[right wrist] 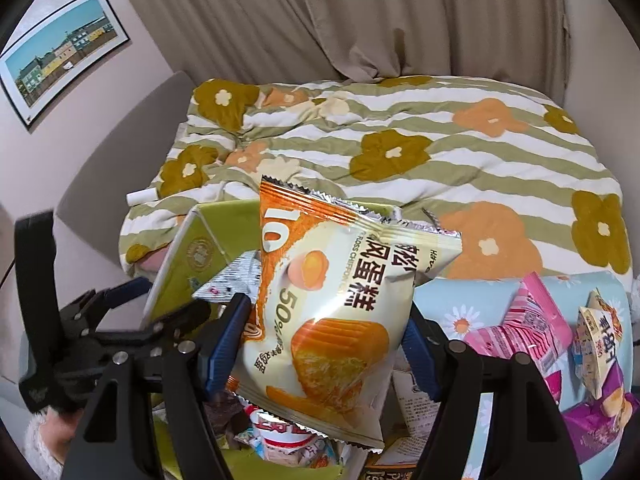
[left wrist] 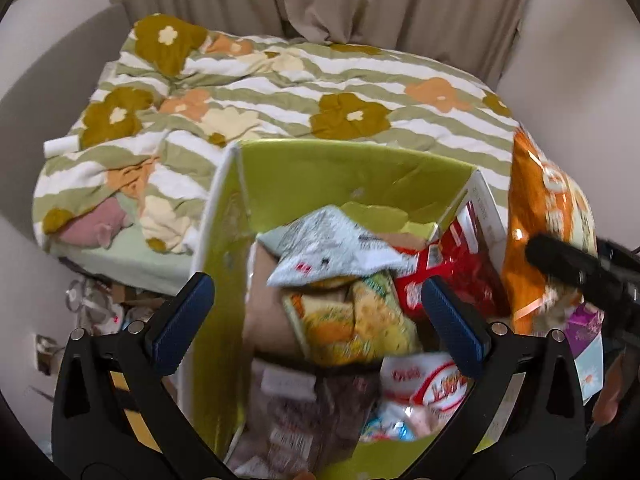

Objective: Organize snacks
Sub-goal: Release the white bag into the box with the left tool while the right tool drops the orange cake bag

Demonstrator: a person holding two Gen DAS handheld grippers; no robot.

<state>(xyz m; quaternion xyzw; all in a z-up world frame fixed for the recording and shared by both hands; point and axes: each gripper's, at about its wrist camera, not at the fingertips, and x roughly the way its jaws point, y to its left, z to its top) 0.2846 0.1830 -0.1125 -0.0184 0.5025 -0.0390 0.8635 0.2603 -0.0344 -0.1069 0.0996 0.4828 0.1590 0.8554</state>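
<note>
Two hand-held grippers over green box (left wrist: 352,168) of snacks, beside bed (right wrist: 460,152). Left hand-held gripper (left wrist: 316,312) spread wide, nothing between pads, above yellow-green packet (left wrist: 352,328) in box. Right hand-held gripper (right wrist: 328,344) clamped on orange chiffon cake bag (right wrist: 340,300), held above box. Pink packets (right wrist: 528,328) on floral cloth, right.

Both wrist views steeply above snack box (left wrist: 360,168)
</note>
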